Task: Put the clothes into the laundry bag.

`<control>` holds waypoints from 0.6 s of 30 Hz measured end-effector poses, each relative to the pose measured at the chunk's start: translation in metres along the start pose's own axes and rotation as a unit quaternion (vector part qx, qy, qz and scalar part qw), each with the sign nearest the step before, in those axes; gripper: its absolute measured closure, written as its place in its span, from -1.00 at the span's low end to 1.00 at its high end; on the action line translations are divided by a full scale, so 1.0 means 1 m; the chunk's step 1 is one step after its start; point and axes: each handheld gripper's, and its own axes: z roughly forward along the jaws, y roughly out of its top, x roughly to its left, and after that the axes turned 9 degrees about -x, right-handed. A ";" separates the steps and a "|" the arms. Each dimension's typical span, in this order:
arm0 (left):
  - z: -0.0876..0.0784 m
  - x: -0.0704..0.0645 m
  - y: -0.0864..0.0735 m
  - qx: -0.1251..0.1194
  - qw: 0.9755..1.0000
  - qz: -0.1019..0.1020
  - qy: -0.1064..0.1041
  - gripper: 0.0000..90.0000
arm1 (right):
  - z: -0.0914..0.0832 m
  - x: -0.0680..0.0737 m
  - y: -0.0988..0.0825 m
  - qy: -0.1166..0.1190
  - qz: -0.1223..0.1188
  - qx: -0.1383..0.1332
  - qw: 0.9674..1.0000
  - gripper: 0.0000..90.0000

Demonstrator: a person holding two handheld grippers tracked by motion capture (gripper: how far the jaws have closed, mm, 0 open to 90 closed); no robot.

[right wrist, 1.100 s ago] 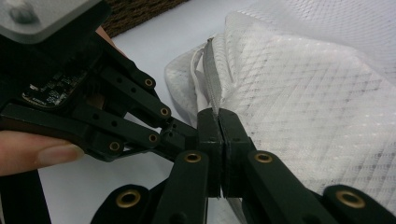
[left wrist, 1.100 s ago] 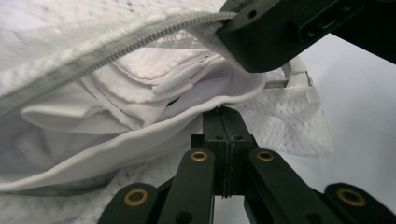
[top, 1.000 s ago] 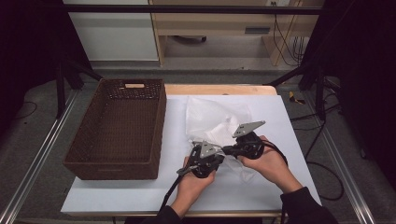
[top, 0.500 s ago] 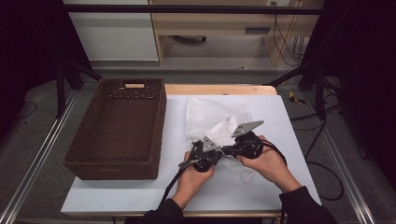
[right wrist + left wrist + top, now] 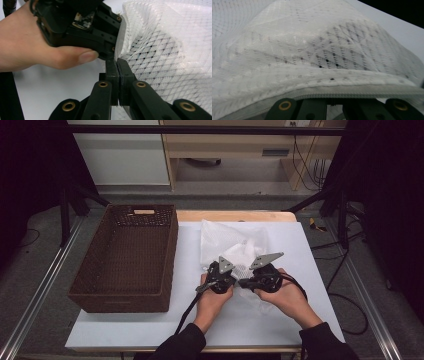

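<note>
Both jaws pinched on the mesh bag's edge, my left gripper now drawn in close beside the right.

In the left of the high view the basket (image 5: 125, 257) sits as it did a second ago, untouched. Just right of it, at lower centre, my left gripper (image 5: 223, 279) has slid toward the middle of the frame since then; its jaws are closed, and in the left gripper view the zipper hem (image 5: 352, 95) of the mesh bag (image 5: 235, 247) runs right across them, so I judge it clamped there. To its right, my right gripper (image 5: 250, 281) has hardly shifted; in the right gripper view its jaws stand pressed together on the bag's rim at the centre of the frame. The bag lies on the table (image 5: 310, 270), centre frame, lifted at its near edge. With both grips so close, I judge I am set to work the zipper or spread the opening.
</note>
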 end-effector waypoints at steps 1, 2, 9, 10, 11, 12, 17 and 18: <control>0.000 0.000 0.000 0.000 1.000 0.000 0.000 1.00 | 0.000 0.000 0.000 0.000 0.000 0.000 1.000 0.99; 0.002 0.001 -0.001 -0.003 1.000 0.001 0.005 1.00 | 0.000 0.000 0.000 0.000 -0.001 0.000 1.000 0.99; 0.011 0.005 0.000 -0.007 1.000 -0.005 0.021 1.00 | 0.000 0.001 0.000 -0.001 0.000 0.000 1.000 0.99; 0.012 0.005 -0.001 -0.007 1.000 -0.004 0.022 1.00 | 0.000 0.001 0.000 0.000 -0.001 -0.001 1.000 0.99; 0.013 0.005 -0.001 -0.008 1.000 -0.003 0.025 1.00 | 0.000 0.001 0.000 -0.001 -0.001 -0.001 1.000 0.99; 0.015 0.006 -0.001 -0.010 0.999 -0.006 0.030 1.00 | 0.000 0.001 0.000 -0.001 -0.001 0.000 1.000 0.99; 0.018 0.008 -0.002 -0.012 0.999 -0.011 0.038 1.00 | 0.000 0.001 -0.001 -0.001 -0.002 -0.003 1.000 0.99; 0.019 0.008 -0.002 -0.012 0.999 -0.011 0.039 1.00 | 0.000 0.001 -0.001 -0.002 -0.002 -0.002 1.000 0.99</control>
